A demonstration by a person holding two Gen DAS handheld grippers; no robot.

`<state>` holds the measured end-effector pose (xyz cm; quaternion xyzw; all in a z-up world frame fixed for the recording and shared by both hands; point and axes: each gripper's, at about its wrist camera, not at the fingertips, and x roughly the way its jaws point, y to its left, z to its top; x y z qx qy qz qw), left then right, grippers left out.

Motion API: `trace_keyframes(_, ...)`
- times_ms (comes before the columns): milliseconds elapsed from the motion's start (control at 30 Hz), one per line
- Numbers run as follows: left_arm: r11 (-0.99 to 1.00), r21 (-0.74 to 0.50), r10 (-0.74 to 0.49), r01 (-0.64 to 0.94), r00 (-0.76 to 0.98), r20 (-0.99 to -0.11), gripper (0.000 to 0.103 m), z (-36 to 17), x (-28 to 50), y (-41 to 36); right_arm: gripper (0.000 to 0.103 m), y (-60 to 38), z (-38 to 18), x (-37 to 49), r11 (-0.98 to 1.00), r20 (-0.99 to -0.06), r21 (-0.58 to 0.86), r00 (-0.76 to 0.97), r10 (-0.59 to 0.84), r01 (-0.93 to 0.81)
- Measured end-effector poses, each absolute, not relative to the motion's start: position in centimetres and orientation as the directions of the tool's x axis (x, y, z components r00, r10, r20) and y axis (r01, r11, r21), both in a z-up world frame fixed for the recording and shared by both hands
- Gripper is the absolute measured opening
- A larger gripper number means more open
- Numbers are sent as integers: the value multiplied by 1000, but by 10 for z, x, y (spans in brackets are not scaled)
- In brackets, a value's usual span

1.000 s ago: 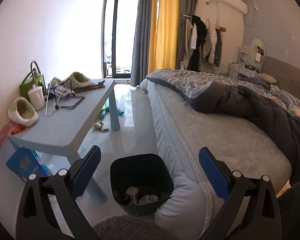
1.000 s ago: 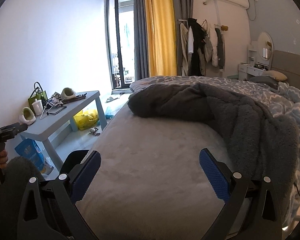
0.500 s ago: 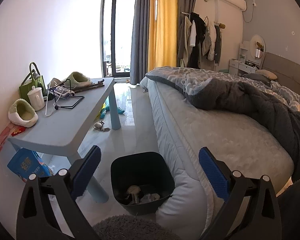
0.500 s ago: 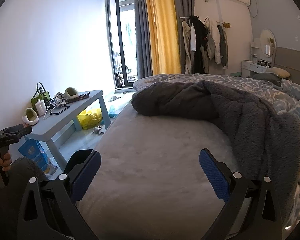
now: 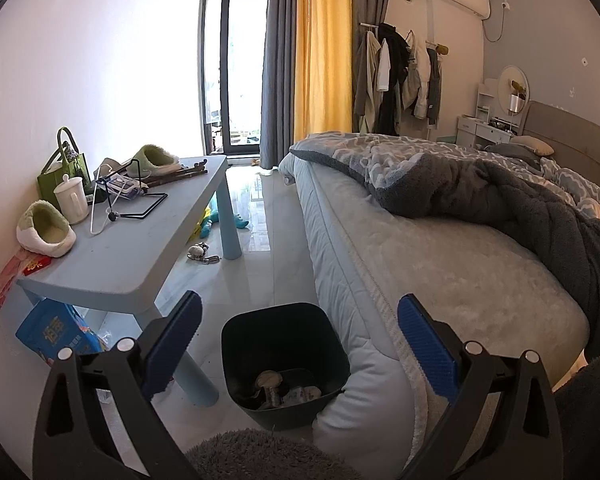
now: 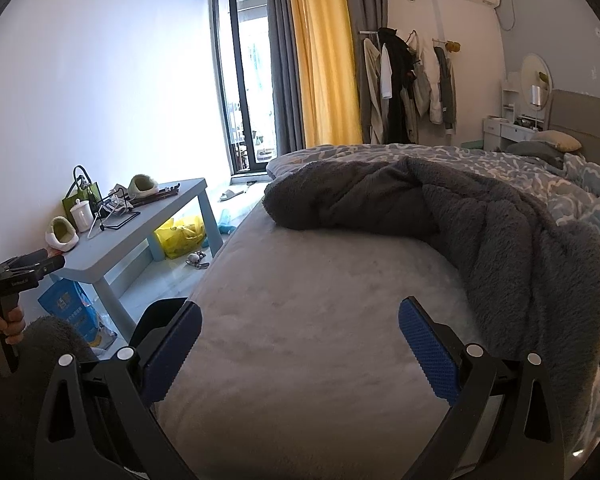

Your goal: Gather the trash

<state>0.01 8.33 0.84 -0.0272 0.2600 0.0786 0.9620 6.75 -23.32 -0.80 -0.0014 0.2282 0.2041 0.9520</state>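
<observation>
Little had changed since a second ago: both the left gripper (image 5: 300,340) and right gripper (image 6: 300,344) stayed wide open and empty, the trash bin (image 5: 284,360) sitting at six o'clock between the tabletop (image 5: 140,256) and bed (image 5: 440,280).

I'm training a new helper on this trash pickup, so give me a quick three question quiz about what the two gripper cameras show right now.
1. True or false: the black trash bin already has litter in it.
2. Multiple choice: the bin stands between the bed and what? A) the wardrobe B) the blue table C) the glass door
3. Fill in: the left gripper and right gripper are both ___, holding nothing.

Key: 1 true; 2 B; 3 open.
</observation>
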Motion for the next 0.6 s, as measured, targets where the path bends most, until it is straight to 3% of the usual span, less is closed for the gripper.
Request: trace_keyframes(600, 987, -7, 137, -163, 852, -505, 100, 8, 0, 83, 100, -233, -9, 69, 916, -437, 91, 811, 388, -390)
